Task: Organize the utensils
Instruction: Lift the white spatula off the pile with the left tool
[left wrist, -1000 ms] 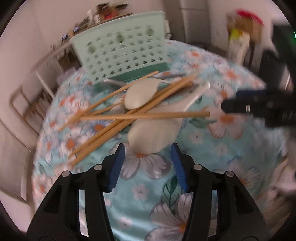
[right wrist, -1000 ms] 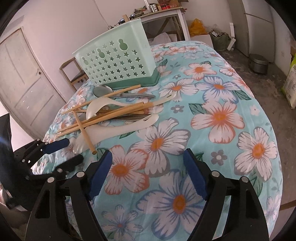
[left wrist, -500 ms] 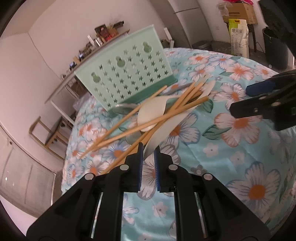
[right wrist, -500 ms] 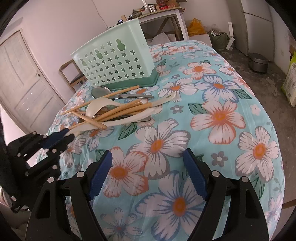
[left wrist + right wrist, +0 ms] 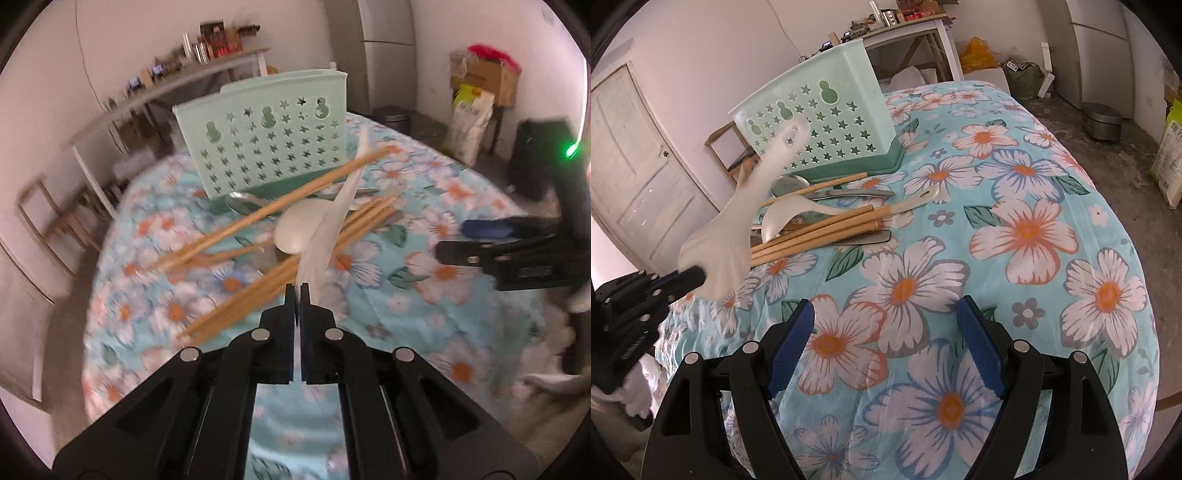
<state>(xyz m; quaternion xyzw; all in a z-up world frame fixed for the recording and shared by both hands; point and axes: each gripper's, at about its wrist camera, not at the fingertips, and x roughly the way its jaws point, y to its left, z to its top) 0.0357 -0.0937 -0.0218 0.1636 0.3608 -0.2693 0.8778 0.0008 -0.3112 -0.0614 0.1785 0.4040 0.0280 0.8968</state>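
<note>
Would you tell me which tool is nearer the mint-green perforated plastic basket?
Left. The left tool, gripping a white plastic spoon, sits beside the utensil pile before the basket; the right tool stands farther back.

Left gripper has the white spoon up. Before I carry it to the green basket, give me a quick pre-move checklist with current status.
1. Left gripper shut on white spoon: ok, clamped at its bowl end.
2. Spoon lifted off the pile: ok, handle points up toward the green basket.
3. Chopsticks dragged along: cannot tell; in the left wrist view the spoon crosses them and contact is blurred.
4. Basket upright on the table: ok.
5. Basket compartments free: cannot tell, interior hidden.
6. Right gripper out of the way: ok, open over the floral cloth.
</note>
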